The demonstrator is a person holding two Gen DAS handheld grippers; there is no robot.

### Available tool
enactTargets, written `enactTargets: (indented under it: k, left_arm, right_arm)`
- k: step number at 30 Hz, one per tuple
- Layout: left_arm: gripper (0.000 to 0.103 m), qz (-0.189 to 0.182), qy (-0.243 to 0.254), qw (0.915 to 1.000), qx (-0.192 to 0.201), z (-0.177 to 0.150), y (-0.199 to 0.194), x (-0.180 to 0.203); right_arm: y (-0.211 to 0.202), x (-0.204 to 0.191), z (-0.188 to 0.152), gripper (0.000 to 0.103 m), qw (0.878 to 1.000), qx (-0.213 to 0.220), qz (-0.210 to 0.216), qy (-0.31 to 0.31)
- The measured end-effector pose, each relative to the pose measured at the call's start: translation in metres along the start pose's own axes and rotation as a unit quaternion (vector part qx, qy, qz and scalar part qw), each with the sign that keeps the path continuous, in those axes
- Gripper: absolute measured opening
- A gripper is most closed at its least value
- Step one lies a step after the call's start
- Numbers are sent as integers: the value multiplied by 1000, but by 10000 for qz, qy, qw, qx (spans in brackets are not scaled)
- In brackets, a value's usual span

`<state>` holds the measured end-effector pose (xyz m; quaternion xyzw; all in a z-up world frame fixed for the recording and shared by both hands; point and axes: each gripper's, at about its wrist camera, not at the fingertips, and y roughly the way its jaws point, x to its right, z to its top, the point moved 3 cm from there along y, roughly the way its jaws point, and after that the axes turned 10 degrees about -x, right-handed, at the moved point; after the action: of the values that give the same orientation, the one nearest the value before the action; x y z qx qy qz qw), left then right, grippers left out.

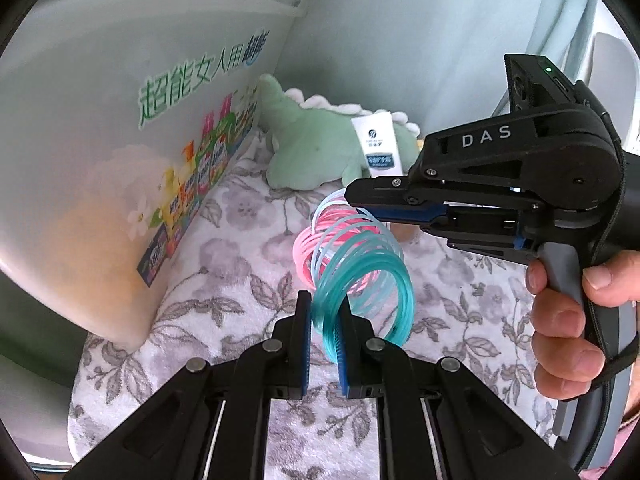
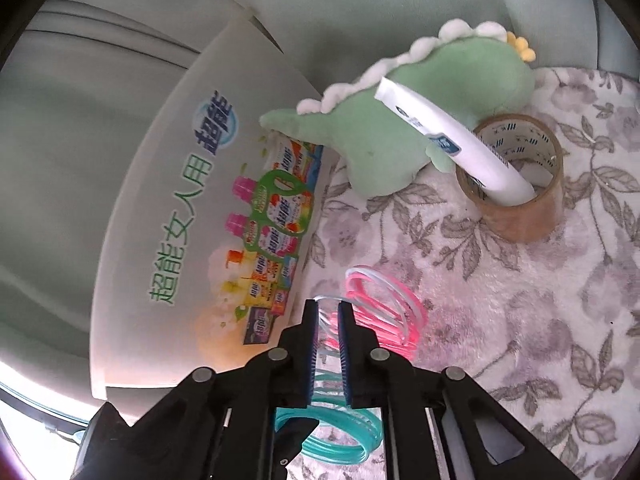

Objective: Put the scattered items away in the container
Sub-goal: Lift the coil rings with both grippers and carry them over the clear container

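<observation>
While both grippers, left (image 1: pixel 325 322) and right (image 2: pixel 328 334), pinch the plastic rainbow spring (image 1: pixel 352 264), it's mid-pickup, needing a coordinated lift toward the white storage bin (image 1: pixel 120 128).

Container (image 1: pixel 80 128): top and left side ran off the picture at 9 to 11 o'clock; inside not visible.
Tape roll (image 1: pixel 404 232): in the left view, almost wholly hidden behind the right gripper (image 1: pixel 360 204).
Tube (image 2: pixel 452 140): lower end sunk inside the roll; small print unreadable.
Spring toy (image 2: pixel 344 432): teal coils partly masked at 6 o'clock.
</observation>
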<state>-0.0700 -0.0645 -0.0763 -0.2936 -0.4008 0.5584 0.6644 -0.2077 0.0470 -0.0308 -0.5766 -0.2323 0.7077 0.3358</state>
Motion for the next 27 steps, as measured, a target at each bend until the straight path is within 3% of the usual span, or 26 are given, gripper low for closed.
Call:
enactTargets:
  k: [18,27]
  left_arm:
    - [10,-49,269,9977,615,26,-53,19]
    - [10,-90,169,9979,626,33,-52,13]
  right_arm:
    - [-67,-50,0,7,9956,643,178,-664]
    - [-54,-30,-11,11,9968,334,-28,-726]
